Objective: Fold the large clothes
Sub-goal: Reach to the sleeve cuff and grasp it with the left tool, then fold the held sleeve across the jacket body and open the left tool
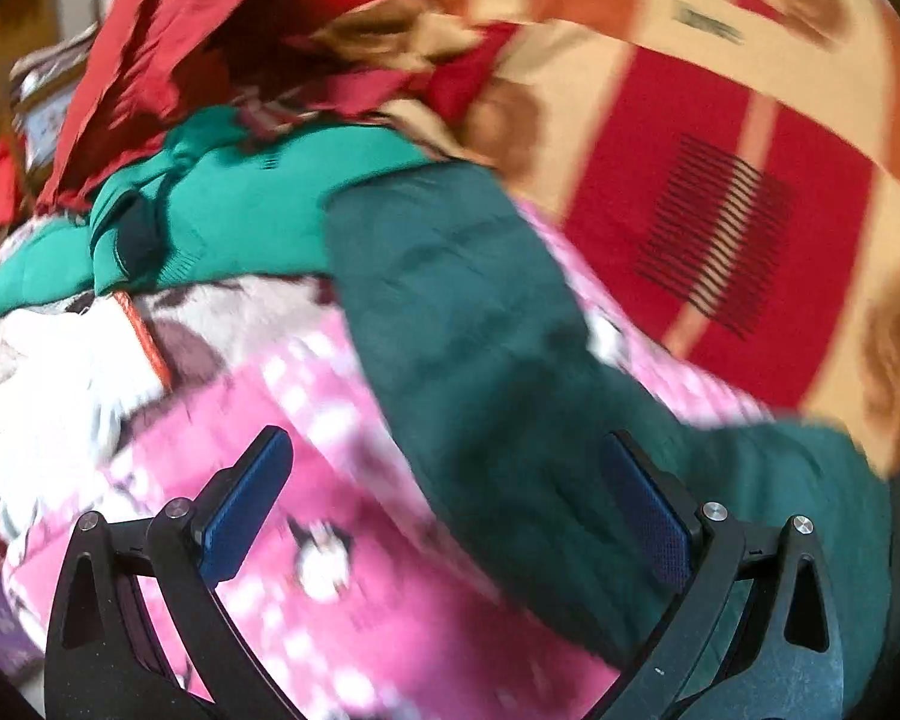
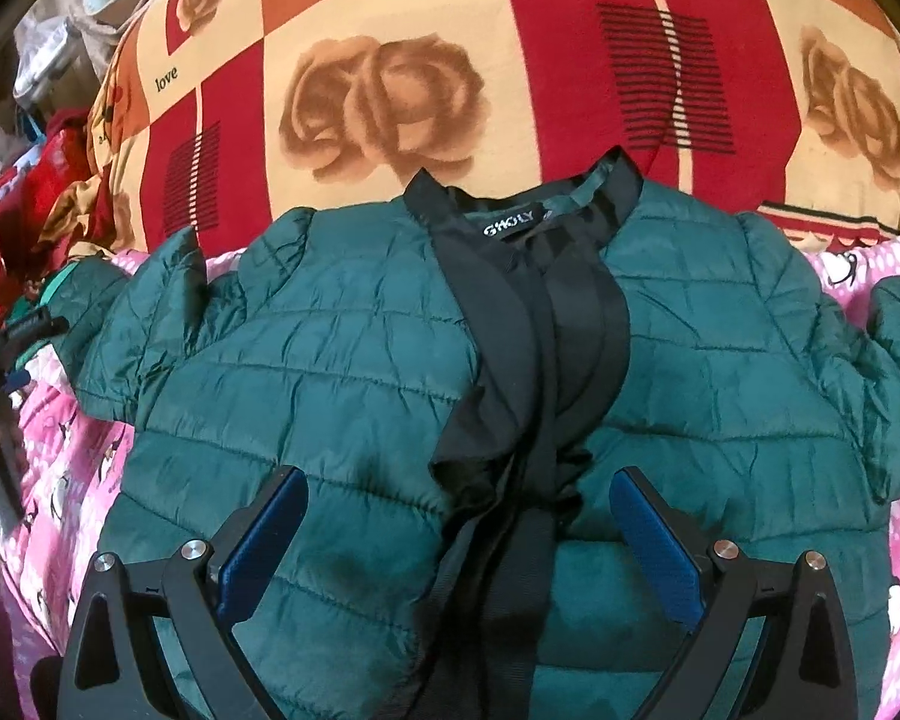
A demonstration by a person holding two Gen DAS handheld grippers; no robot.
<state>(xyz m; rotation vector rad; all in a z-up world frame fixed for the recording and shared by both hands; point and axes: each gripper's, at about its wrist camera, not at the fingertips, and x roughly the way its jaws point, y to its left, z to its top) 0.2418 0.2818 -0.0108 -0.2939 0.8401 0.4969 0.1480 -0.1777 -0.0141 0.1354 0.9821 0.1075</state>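
A dark green quilted jacket with black front trim lies spread open, front up, on a pink patterned blanket. My right gripper is open and empty, just above the jacket's lower front, straddling the trim. In the blurred left wrist view, the jacket's sleeve runs diagonally across the pink blanket. My left gripper is open and empty over the sleeve. The left gripper also shows at the left edge of the right wrist view.
A red, orange and cream rose-print bedcover lies beyond the jacket. A pile of clothes sits at the left: a bright green garment, red fabric and a white fleecy item.
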